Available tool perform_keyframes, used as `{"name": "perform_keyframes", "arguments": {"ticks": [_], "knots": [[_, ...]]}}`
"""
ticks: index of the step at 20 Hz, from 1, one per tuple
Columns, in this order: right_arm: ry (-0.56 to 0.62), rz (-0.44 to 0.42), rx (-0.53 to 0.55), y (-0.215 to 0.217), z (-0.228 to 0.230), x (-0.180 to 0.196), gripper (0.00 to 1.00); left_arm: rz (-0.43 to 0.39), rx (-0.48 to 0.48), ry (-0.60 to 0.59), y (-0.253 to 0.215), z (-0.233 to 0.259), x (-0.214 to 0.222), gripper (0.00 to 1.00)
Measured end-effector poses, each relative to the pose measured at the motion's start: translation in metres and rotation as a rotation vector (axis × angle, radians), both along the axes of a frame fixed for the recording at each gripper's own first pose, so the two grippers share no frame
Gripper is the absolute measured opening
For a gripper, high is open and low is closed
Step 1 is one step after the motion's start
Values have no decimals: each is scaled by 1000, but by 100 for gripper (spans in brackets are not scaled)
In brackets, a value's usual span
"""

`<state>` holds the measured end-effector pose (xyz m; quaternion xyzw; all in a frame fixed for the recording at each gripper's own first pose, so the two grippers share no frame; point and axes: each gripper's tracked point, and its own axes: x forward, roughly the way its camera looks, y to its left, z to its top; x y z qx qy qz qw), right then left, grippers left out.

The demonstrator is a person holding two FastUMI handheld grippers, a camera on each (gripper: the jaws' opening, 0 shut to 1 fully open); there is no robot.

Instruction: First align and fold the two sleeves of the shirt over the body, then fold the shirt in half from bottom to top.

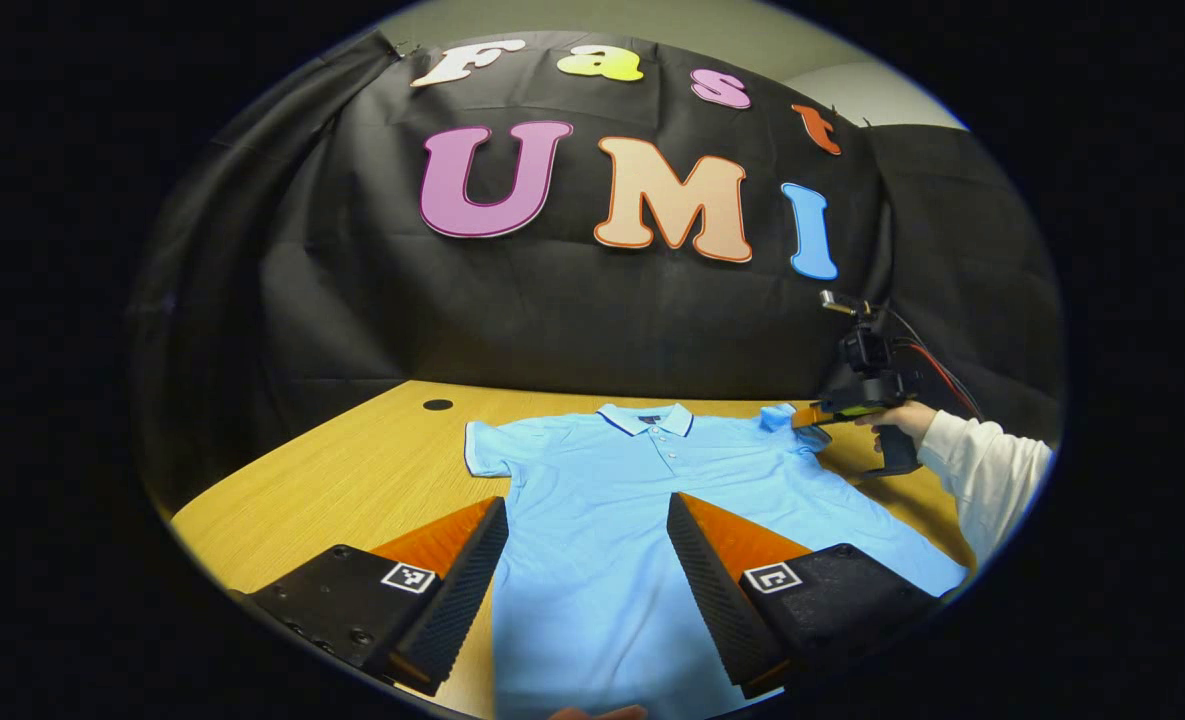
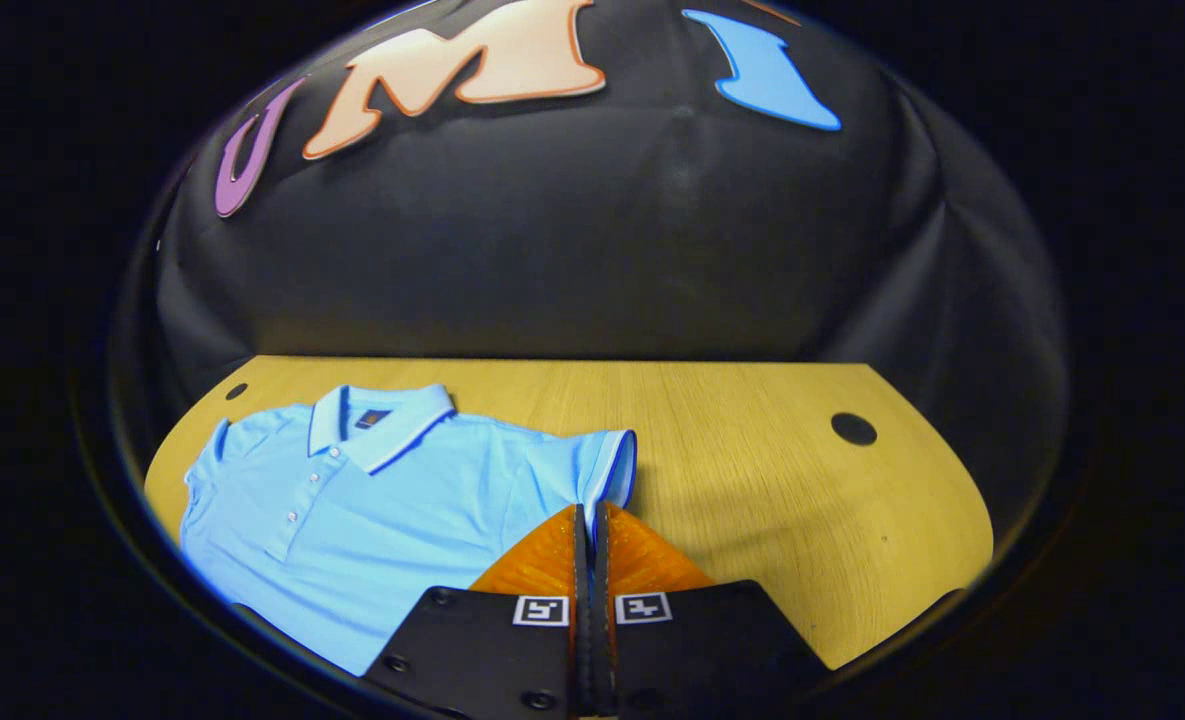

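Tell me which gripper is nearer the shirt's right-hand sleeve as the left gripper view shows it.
Right. The right gripper is shut at that sleeve, apparently pinching its edge. The left gripper hangs open over the shirt's lower body, well short of it.

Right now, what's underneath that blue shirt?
The blue polo shirt lies flat on a wooden table, whose bare top shows all around it. Whatever sits directly beneath the fabric is covered. The right tool is closed at one sleeve's edge.
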<state>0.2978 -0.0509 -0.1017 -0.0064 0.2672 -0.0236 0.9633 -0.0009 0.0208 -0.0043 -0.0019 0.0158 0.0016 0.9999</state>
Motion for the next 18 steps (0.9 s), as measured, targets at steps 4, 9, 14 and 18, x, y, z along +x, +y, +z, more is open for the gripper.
{"name": "perform_keyframes", "arguments": {"ticks": [4,9,14,18], "knots": [[-67,97,57,58,29,-7,3,-4,-3,6,1,-1,1,95],[-27,221,163,135,18,-29,3,-4,-3,5,0,-1,1,95],[26,294,202,171,0,-43,6,5,4,-4,2,1,0,95],[70,357,267,194,3,-63,31,5,5,1,2,0,0,95]]}}
